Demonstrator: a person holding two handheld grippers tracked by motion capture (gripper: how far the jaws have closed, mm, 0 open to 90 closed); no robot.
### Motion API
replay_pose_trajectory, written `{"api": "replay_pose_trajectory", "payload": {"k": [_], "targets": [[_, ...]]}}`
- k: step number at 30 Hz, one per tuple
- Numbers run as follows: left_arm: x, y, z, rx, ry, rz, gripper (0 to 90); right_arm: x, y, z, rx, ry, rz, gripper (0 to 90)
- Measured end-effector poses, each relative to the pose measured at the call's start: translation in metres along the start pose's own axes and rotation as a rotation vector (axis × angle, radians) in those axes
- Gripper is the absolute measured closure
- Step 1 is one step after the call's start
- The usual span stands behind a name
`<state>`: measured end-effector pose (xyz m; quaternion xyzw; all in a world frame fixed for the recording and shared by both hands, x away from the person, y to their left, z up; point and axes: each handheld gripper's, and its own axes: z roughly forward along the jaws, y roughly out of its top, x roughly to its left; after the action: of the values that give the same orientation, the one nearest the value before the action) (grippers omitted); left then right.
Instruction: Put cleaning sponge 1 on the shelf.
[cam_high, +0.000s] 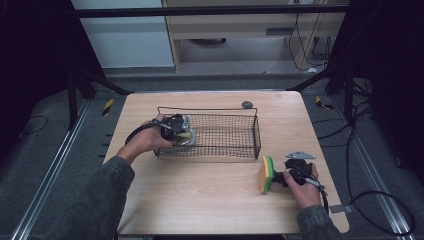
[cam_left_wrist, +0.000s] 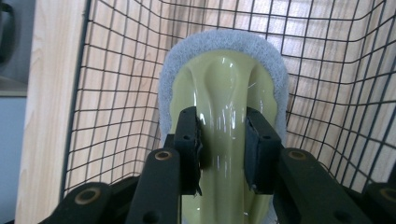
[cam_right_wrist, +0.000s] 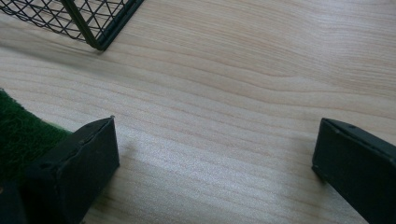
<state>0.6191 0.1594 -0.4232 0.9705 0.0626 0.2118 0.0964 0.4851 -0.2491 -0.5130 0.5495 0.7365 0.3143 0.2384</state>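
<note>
Low in the right of the high view, the right gripper (cam_high: 281, 176) rests on the table (cam_high: 210, 200) with jaws spread wide and nothing between them, a yellow-green sponge (cam_high: 266, 174) just beside it. Farther up, left of centre, the left gripper (cam_left_wrist: 223, 154) is clamped on the pale green handle of a scrubber (cam_left_wrist: 224, 88) inside the left end of the wire basket (cam_high: 225, 135).

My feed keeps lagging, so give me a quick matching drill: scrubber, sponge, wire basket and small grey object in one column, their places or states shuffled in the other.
Things:
1. Pale green handled scrubber
2. Yellow-and-green sponge
3. Black wire basket
4. Small grey round object

States:
A. Lies near the table's far edge, behind the basket
B. Clamped by the left gripper, inside the basket
C. Stands on edge beside the open right gripper
D. Sits mid-table, open at the top

Pairs: 1-B, 2-C, 3-D, 4-A
</note>
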Motion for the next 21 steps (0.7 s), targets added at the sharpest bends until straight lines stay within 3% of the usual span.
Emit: {"api": "replay_pose_trajectory", "payload": {"k": [16,21], "targets": [[0.0004,-0.0005,0.0038,0.009,-0.024,-0.011,67.2,0.0,0.0,0.0,0.0,0.0,0.001,0.7],[0.0027,-0.0028,-0.0053,-0.033,-0.029,-0.04,63.2,0.0,0.0,0.0,0.0,0.0,0.0,0.7]]}}
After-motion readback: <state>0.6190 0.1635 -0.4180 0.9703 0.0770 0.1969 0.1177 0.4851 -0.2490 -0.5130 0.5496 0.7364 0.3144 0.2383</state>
